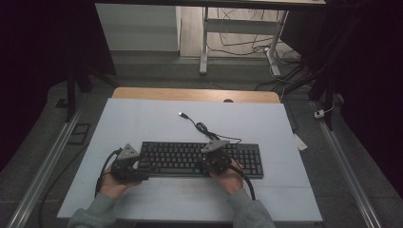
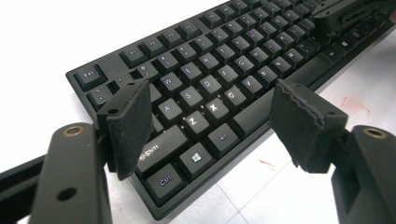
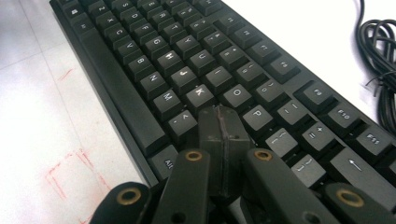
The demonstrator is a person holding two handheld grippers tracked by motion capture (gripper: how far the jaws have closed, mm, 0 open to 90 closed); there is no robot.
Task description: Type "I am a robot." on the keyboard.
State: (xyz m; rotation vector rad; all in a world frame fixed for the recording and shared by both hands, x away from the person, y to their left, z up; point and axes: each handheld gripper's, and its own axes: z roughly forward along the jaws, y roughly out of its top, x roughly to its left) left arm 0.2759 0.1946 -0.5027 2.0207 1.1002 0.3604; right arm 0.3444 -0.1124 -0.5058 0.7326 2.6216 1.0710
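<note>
Now my right gripper [image 3: 220, 122] is clenched, its 2 jaws pressed together, tips down on the keyboard [image 3: 187, 60] near L. My left gripper [image 2: 210, 116] gapes wide above the keyboard's left end, holding nothing.

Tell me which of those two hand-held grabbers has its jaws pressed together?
The right gripper: its black jaws meet above the black keyboard's L key region. The left gripper has jaws spread wide.
</note>
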